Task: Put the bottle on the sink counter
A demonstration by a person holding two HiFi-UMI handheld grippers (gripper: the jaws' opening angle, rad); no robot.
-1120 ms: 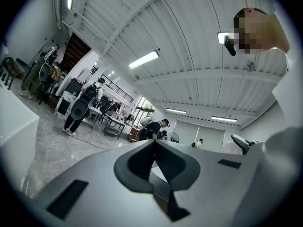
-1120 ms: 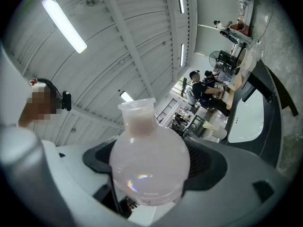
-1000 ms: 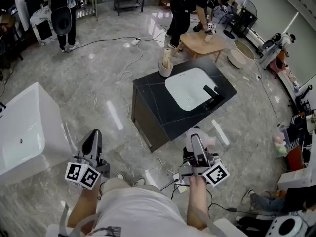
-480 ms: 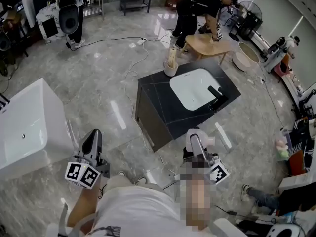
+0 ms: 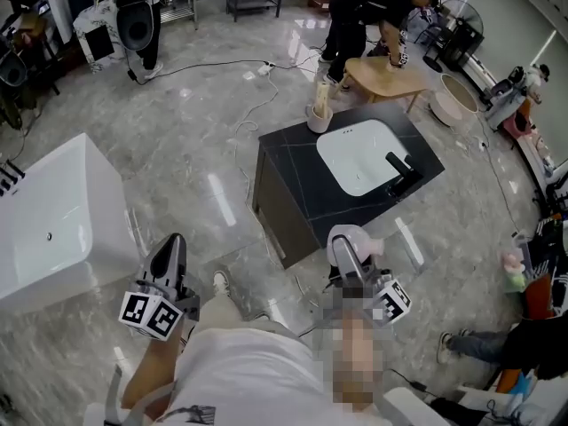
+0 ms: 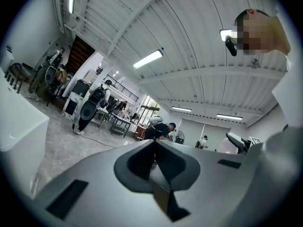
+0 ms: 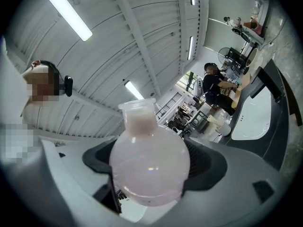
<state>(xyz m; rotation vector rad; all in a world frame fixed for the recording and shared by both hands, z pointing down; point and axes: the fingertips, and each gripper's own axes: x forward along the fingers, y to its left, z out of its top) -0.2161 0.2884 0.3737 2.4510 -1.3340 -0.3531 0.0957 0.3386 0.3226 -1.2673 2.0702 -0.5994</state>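
A pale pink round bottle (image 7: 148, 167) with a short neck fills the right gripper view, held between the jaws of my right gripper (image 7: 151, 174), which is shut on it. In the head view the bottle (image 5: 348, 240) shows at the tip of the right gripper (image 5: 346, 254), short of the near edge of the black sink counter (image 5: 302, 180). That counter holds a white basin (image 5: 362, 154) and a black tap (image 5: 401, 173). My left gripper (image 5: 169, 257) is held low at the left, its jaws (image 6: 154, 162) shut with nothing between them.
A cup with a tall thing in it (image 5: 319, 114) stands on the counter's far corner. A white tub (image 5: 49, 229) lies to the left. A person (image 5: 368, 11) bends over a small wooden table (image 5: 390, 78) behind the counter. Cables (image 5: 257, 96) run over the grey floor.
The counter and the room have slid to the right and slightly down in the head view, with the bottle's tip now closer to the counter's near edge. Both grippers keep their hold and pose.
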